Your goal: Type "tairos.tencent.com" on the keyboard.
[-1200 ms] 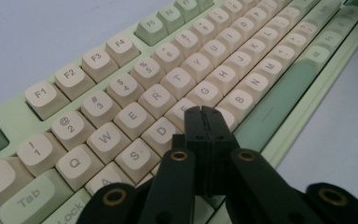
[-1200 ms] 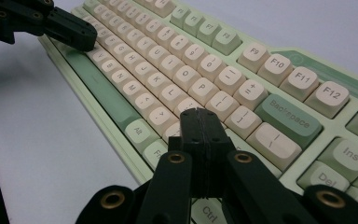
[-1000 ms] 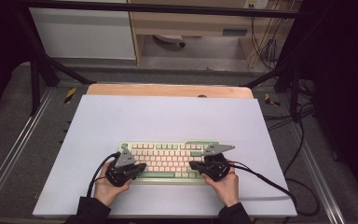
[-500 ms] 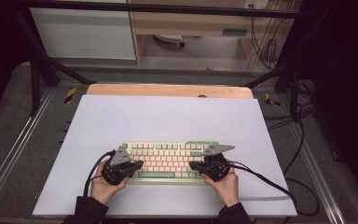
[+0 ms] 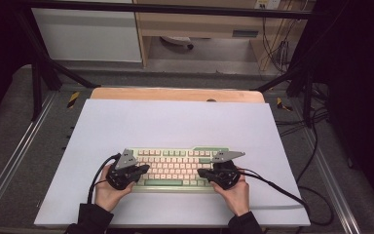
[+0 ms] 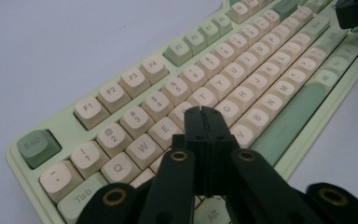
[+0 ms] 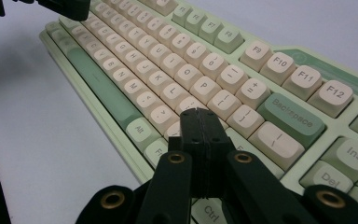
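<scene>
A pale green keyboard (image 5: 175, 168) with cream keys lies on the white table sheet (image 5: 175, 122), near its front edge. My left gripper (image 5: 145, 168) is shut with nothing in it, its tip over the left letter keys. In the left gripper view the closed jaws (image 6: 205, 112) hover near the R and T keys of the keyboard (image 6: 121, 88). My right gripper (image 5: 200, 172) is shut and empty too, at the keyboard's right end. In the right gripper view its tip (image 7: 199, 112) hangs above the keys below P, left of Backspace (image 7: 291, 117).
A hand holds each gripper from the table's near edge. Black cables (image 5: 282, 187) trail from the right gripper over the sheet's right side. A wooden strip (image 5: 175, 94) runs along the far edge; metal rails (image 5: 24, 146) flank the table.
My left gripper has shifted slightly right and forward over the keyboard's left keys. The right gripper and the keyboard have stayed where they were.
</scene>
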Demonstrator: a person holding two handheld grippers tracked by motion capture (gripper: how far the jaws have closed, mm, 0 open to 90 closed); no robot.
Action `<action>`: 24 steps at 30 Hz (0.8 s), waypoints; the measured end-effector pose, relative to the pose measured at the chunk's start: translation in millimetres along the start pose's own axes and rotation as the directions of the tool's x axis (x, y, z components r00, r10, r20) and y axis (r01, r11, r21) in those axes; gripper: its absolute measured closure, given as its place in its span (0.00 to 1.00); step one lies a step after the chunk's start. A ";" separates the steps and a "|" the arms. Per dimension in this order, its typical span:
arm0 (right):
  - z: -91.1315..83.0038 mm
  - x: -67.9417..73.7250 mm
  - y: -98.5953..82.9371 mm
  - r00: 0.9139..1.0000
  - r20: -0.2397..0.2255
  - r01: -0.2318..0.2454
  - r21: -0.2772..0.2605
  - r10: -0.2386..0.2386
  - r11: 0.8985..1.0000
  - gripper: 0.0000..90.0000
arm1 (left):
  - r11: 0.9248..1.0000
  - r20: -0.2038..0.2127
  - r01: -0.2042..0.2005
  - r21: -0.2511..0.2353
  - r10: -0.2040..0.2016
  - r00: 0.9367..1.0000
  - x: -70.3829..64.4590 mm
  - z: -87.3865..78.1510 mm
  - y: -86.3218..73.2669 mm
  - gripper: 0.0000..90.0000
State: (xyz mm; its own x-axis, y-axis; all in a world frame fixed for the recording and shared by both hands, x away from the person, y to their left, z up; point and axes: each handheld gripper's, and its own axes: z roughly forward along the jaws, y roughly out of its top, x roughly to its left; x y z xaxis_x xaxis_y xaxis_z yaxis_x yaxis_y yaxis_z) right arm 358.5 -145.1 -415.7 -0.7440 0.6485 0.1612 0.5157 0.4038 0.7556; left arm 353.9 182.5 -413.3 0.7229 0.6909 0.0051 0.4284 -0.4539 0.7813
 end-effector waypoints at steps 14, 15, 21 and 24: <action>1.0 0.7 -0.5 1.000 -0.001 -0.004 0.001 0.004 1.000 1.00 | 1.000 -0.025 0.006 0.014 -0.006 1.000 3.9 14.4 10.2 1.00; 0.9 0.5 -0.5 1.000 -0.001 -0.003 0.000 0.003 1.000 1.00 | 1.000 -0.026 0.009 0.015 -0.008 1.000 4.4 15.3 10.1 1.00; 1.4 0.6 -0.7 1.000 0.000 -0.002 0.002 0.002 1.000 1.00 | 1.000 -0.038 0.018 0.022 -0.017 0.999 7.7 20.1 8.5 1.00; 1.4 0.4 -0.7 1.000 -0.001 0.000 0.003 0.000 1.000 1.00 | 1.000 -0.043 0.017 0.026 -0.016 0.999 8.9 22.2 7.1 1.00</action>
State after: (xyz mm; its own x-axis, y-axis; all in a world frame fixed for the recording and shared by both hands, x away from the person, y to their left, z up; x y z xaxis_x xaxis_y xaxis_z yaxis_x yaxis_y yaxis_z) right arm 358.4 -144.2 -417.1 -0.7442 0.6481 0.1619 0.5172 0.4056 0.7536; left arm 375.4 172.9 -421.6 0.6920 0.7216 0.0191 0.4549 -0.4564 0.7647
